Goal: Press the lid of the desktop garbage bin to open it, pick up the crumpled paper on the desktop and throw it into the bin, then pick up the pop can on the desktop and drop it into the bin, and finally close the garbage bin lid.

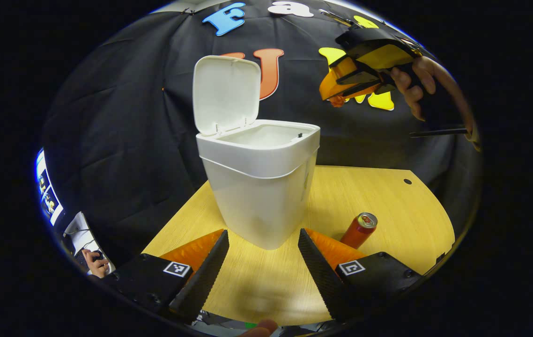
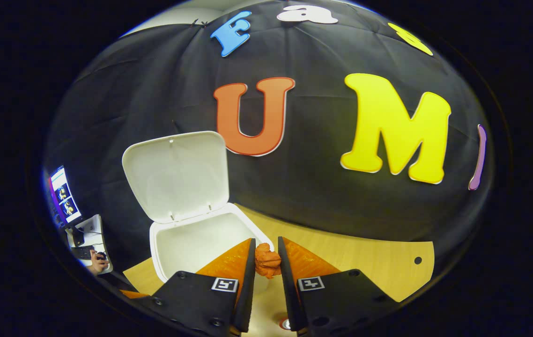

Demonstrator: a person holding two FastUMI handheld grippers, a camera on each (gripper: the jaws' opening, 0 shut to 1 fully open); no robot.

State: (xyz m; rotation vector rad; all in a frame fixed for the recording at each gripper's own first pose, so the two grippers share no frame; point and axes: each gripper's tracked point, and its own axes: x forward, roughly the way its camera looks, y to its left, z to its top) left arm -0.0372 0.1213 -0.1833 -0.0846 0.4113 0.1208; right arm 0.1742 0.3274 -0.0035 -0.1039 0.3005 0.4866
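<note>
The right tongs (image 2: 266,262) pinch a crumpled orange paper ball (image 2: 266,263) above the white plastic bin (image 1: 259,180), whose hinged lid (image 1: 225,93) stands upright. The left tongs (image 1: 262,260) are spread wide, empty. A red pop can (image 1: 359,229) rests tilted on the pale wooden surface (image 1: 388,206) beside the bin.

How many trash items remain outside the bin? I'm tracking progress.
2. The crumpled paper is pinched in the right tongs above the open bin; the pop can stands on the desktop beside it.
</note>
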